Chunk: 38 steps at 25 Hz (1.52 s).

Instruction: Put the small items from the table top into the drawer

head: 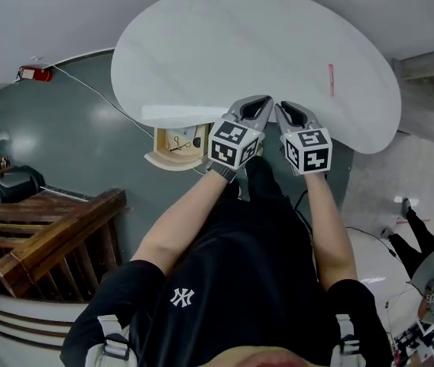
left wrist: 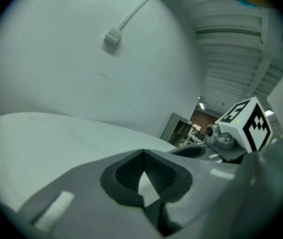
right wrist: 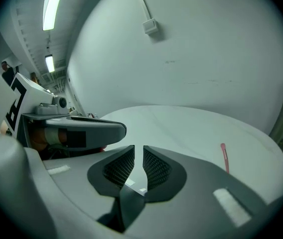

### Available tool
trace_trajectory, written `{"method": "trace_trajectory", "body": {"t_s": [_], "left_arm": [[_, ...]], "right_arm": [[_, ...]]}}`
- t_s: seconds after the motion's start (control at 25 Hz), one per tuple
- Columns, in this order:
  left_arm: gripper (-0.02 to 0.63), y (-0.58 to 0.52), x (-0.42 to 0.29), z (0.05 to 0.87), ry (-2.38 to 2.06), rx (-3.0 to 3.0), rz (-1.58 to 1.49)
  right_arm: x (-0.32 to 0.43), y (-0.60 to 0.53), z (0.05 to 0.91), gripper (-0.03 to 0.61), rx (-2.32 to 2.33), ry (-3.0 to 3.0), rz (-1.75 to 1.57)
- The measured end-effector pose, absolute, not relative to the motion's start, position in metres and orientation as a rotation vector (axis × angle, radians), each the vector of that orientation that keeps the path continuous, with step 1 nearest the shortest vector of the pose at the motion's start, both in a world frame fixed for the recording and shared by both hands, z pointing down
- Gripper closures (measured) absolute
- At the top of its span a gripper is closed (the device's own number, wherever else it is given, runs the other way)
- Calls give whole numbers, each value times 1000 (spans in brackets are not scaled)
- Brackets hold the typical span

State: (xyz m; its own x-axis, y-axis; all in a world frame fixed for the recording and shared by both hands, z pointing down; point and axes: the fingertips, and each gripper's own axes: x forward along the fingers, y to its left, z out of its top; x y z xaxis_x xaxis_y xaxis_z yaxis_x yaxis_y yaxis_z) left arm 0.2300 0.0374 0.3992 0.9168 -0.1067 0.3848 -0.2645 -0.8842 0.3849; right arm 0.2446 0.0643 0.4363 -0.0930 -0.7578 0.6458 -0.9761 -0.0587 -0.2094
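Observation:
The white oval table top carries one small item, a thin pink stick, near its right end; the right gripper view shows the pink stick ahead and to the right. Both grippers hover side by side at the table's near edge. My left gripper is shut, tips touching, with nothing in it. My right gripper has a narrow slit between its pads and holds nothing. Under the table's left part, the wooden drawer stands pulled out with small things inside.
A wooden stair railing and a dark bag are at the left. A white cable runs over the grey floor to a red object. Another person is at the far right.

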Motion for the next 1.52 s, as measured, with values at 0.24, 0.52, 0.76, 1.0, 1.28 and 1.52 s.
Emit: {"method": "trace_trajectory", "body": {"t_s": [0.24, 0.52, 0.76, 1.0, 1.28, 1.52], "left_arm": [[614, 42, 268, 411, -212, 2637, 524], [614, 45, 309, 424, -149, 2636, 555], [614, 52, 337, 438, -84, 2628, 591], [614, 57, 359, 455, -47, 2611, 628], [614, 61, 374, 468, -27, 2596, 661], [614, 63, 380, 479, -23, 2588, 689]], "right_arm": [[287, 72, 449, 498, 1926, -1812, 948], [340, 84, 468, 471, 2005, -1676, 991], [380, 96, 489, 460, 2049, -1559, 1021], [414, 111, 514, 448, 2083, -1454, 1072], [442, 124, 540, 431, 2083, -1346, 1103], [459, 124, 558, 430, 2055, -1307, 1125]]}}
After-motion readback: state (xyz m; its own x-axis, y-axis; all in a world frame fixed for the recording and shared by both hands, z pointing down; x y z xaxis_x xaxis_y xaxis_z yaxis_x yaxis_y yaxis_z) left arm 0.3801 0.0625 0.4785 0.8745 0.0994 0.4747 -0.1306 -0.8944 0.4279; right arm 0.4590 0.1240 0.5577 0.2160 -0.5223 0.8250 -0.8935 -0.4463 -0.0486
